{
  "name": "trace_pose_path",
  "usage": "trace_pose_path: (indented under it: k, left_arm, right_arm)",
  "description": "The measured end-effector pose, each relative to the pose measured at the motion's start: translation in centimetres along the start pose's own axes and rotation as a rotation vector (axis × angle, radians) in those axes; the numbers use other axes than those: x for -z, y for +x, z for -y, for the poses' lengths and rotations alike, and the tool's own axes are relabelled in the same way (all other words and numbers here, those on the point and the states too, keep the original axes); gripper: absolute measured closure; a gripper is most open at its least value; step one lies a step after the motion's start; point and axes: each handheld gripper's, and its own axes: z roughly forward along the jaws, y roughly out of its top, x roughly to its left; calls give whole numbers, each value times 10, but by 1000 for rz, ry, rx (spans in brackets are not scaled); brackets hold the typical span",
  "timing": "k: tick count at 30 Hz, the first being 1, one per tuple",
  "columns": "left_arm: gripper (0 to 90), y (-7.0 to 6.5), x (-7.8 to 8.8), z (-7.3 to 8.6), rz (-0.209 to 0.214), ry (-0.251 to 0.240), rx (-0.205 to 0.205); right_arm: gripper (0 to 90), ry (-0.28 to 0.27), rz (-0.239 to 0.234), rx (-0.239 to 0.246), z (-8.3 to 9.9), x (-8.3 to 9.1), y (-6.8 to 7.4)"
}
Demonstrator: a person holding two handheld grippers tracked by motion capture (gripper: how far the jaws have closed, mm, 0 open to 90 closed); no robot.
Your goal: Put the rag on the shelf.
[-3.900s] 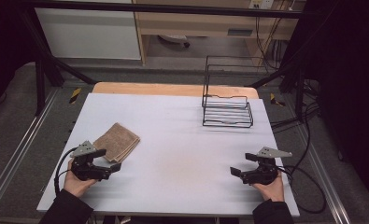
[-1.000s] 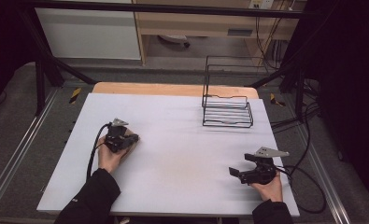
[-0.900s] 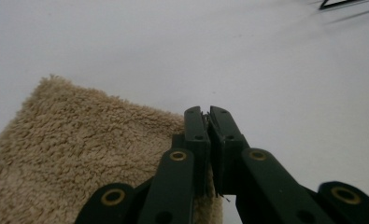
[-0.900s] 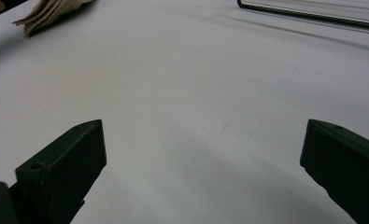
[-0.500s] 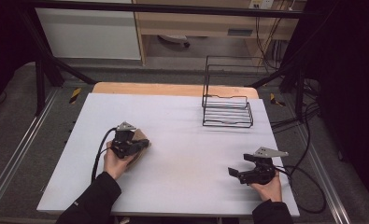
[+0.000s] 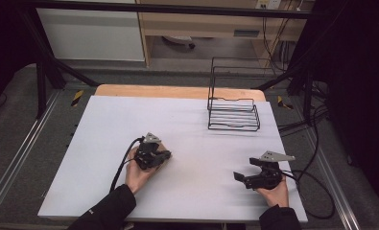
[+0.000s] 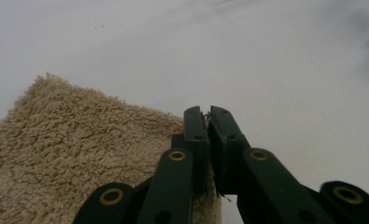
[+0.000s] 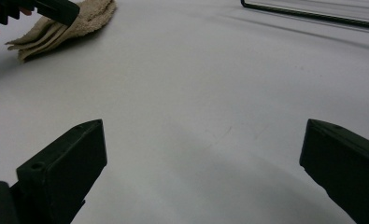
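From above, the left gripper (image 6: 164, 155) sits mid-table over the towel (image 6: 162, 163), which is mostly hidden beneath it; the right gripper (image 6: 240, 177) rests near the front edge, the wire rack (image 6: 233, 114) beyond. Left gripper view: jaws pressed together, pinching the beige towel's edge, its near part cut off. Right gripper view: jaws spread wide over the bare white table (image 8: 196, 93), the towel far off.

High view looks forward and down over white tabletop (image 6: 196, 120); gripper views sit low, close to it; all share folded beige fleece cloth (image 7: 79, 154)
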Motion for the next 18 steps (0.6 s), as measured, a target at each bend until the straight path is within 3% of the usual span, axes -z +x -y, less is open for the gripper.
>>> trace_pose_path:
  k: [6, 9, 12, 13, 14, 15, 16, 17, 18]
  left_arm:
    - [817, 5, -7, 2, 30, 6, 6]
    - [721, 7, -1, 0, 49, -9, -21]
    - [570, 15, 19, -3, 45, -42, -47]
    - [537, 15, 19, -3, 45, -42, -47]
    - [499, 23, 32, -1, 21, -61, -56]
    - [447, 23, 32, -1, 21, -61, -56]
    - [404, 34, 46, 3, -2, -64, -57]
    - [376, 34, 46, 3, -2, -64, -57]
    - [353, 45, 61, 9, -26, -65, -57]
  right_arm:
    - [13, 0, 1, -3, 0, -2, 1]
    - [14, 1, 3, -8, 0, -2, 2]
    - [15, 1, 6, -7, -1, -4, 4]
    - [16, 4, 5, -11, -2, -4, 6]
    - [16, 3, 7, -8, -2, -5, 6]
    - [17, 4, 9, -6, -2, -6, 7]
    - [17, 5, 9, -10, -3, -7, 9]
    - [17, 5, 9, -10, -3, -7, 9]
    - [18, 4, 8, -10, -5, -9, 11]
